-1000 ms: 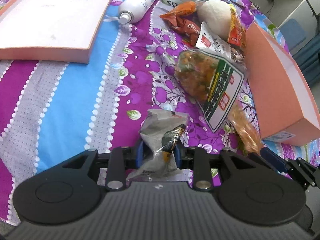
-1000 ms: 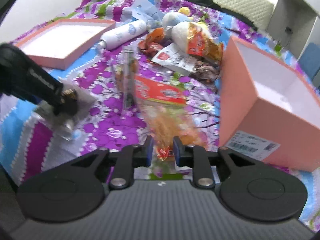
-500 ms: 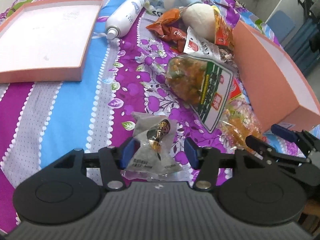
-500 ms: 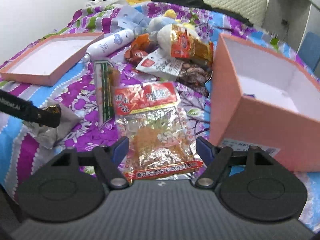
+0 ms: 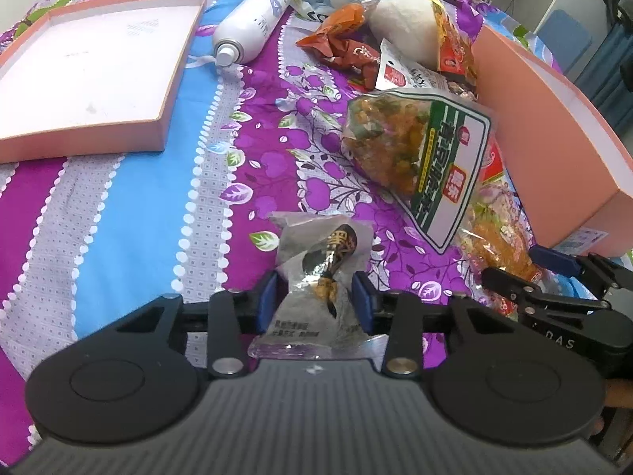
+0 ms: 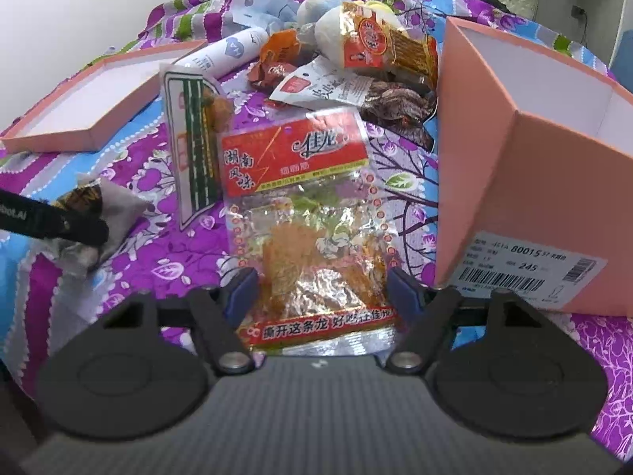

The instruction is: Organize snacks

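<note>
Pointing steeply down at the purple floral bedspread (image 5: 130,213), both grippers, side by side over the snack pile

Largest first: deep pink box (image 6: 526,182) standing open at right, white inside, barcode label on its near wall, no snack visible inside. Shallow pink lid (image 5: 91,67) lying open-side up at far left, white interior bare, well apart from the box

White spray bottle (image 5: 253,23) on its side between lid and snack heap, beside a plush toy (image 5: 407,23)

Green-and-white snack bag (image 5: 419,158) leaning near the box, orange pieces showing through

Red-label clear snack bag (image 6: 312,213) flat on the bedspread just left of the box; right gripper (image 6: 322,287) straddling its lower end, jaws wide and closing, blue pads either side of the bag, contact not clear

Small clear packet with black-gold wrapped piece (image 5: 320,277) sitting between the blue pads of left gripper (image 5: 314,297); jaws narrow and closing, pads against the packet's sides, wrapper bunched between them

Farther heap by the plush: orange and red packets (image 5: 344,39), partly overlapped, contents unreadable
</note>
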`<move>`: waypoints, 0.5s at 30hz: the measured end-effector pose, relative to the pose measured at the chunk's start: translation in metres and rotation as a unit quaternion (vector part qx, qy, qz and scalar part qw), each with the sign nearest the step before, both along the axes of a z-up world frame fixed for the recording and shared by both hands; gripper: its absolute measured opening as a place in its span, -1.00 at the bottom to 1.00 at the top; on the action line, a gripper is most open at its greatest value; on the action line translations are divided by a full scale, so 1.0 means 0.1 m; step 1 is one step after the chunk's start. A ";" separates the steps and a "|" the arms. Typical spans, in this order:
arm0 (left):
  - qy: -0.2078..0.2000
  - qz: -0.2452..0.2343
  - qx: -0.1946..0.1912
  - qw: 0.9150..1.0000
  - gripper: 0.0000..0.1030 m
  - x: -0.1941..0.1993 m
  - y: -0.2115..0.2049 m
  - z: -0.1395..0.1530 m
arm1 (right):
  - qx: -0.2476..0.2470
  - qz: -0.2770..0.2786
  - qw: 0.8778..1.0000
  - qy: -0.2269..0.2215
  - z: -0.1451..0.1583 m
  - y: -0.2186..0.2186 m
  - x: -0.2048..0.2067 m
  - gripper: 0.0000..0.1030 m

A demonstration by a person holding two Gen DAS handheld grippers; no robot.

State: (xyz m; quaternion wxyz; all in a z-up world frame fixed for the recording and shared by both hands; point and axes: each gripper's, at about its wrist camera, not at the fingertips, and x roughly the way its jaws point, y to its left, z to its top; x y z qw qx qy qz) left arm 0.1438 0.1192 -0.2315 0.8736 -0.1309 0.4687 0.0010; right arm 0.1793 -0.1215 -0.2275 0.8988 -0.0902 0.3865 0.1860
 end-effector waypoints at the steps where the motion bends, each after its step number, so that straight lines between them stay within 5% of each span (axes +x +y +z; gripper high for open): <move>1: 0.000 0.002 -0.002 1.000 -0.17 0.00 0.00 0.01 | 0.000 0.002 1.000 0.002 0.01 0.00 0.00 0.32; 8: 0.006 0.022 -0.020 1.000 -0.37 -0.08 -0.05 0.10 | 0.006 -0.016 1.000 0.002 0.10 0.00 -0.07 -0.12; 15: -0.007 0.039 -0.032 0.999 -0.47 -0.22 -0.13 0.29 | 0.032 -0.049 0.998 -0.002 0.38 -0.06 -0.19 -0.17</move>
